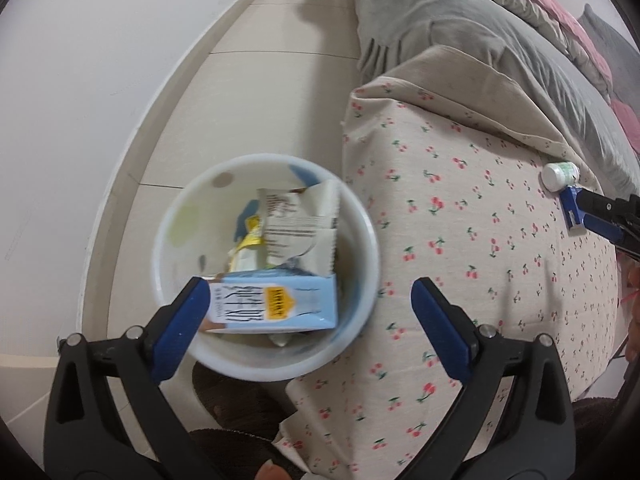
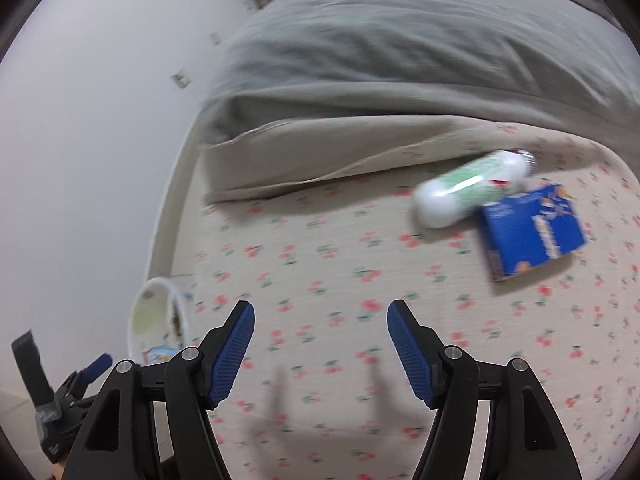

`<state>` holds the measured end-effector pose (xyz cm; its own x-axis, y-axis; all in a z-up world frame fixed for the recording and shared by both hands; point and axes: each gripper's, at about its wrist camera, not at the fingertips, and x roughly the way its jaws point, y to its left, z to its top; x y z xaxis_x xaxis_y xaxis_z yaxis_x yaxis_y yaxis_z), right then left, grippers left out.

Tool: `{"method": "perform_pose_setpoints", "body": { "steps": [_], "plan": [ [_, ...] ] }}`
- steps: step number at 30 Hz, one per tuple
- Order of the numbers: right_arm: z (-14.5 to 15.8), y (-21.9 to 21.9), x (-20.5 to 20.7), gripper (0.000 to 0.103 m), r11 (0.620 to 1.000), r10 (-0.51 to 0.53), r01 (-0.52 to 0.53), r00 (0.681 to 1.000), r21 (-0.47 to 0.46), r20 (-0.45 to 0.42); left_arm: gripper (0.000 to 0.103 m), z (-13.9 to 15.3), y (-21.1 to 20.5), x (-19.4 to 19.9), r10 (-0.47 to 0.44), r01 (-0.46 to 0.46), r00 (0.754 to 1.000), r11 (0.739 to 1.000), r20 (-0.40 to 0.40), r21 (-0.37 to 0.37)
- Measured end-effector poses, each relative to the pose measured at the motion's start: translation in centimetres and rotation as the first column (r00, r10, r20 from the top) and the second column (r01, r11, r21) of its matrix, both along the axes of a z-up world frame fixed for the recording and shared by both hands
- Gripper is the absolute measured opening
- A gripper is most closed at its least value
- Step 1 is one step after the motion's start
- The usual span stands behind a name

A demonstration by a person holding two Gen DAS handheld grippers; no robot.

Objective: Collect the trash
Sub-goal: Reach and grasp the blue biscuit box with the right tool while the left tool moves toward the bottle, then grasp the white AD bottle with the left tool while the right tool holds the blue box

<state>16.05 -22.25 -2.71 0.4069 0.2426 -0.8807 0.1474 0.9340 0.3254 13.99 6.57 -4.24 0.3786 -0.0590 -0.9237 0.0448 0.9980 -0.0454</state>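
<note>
A: What surface does the scene show?

B: A bed (image 2: 320, 280) under a beige sheet printed with small red cherries, with a grey duvet (image 2: 400, 60) folded back across it. Pale floor tiles (image 1: 256, 64) run between the bed's edge and a white wall (image 1: 80, 80).

A: And the containers?

B: A round white bin (image 1: 168, 240) stands on the floor, touching the bed's side. Inside lie a light blue carton (image 1: 280, 300), a torn white wrapper (image 1: 300, 224) and some yellow packaging (image 1: 252, 236).

A: What trash is left?

B: A white bottle with a green label (image 2: 468, 188) lies on its side on the sheet, touching a blue box (image 2: 532, 232) just beside it.

A: The grippers?

B: The left hand-held gripper (image 1: 312, 308) hangs over the bin, jaws wide, gripping nothing. The right hand-held gripper (image 2: 320, 344) is above bare sheet, short of the bottle, jaws apart and empty.
</note>
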Motion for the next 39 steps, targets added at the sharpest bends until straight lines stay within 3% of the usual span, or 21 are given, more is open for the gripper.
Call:
{"method": "perform_pose_setpoints", "body": {
  "steps": [9,21,30,35,39],
  "plan": [
    [-2.1,-8.9,0.4,0.071,0.971,-0.228,0.222,0.972,-0.088,-0.059,0.100,-0.6,-3.6,1.4,-0.052,0.052,0.999,0.999,-0.007,0.003],
    [-3.7,-15.9,1.6,0.071,0.899,-0.437,0.434,0.895,-0.050,-0.090,0.100,-0.7,-7.7,3.3,-0.096,0.096,0.995,0.995,0.010,-0.004],
    [-4.9,-17.7,3.4,0.072,0.876,-0.482,0.482,0.869,-0.025,-0.113,0.100,-1.1,-9.0,4.5,-0.094,0.094,0.996,0.995,0.002,-0.041],
    [-5.1,-17.1,4.7,0.080,0.882,-0.471,0.466,0.876,-0.068,-0.107,0.100,-1.3,-9.0,4.9,-0.081,0.080,0.997,0.995,-0.005,-0.063],
    [-5.3,-15.4,5.5,0.085,0.910,-0.401,0.382,0.910,-0.163,-0.108,0.100,-1.2,-9.4,4.9,-0.086,0.086,0.996,0.994,0.000,-0.062]
  ]
}}
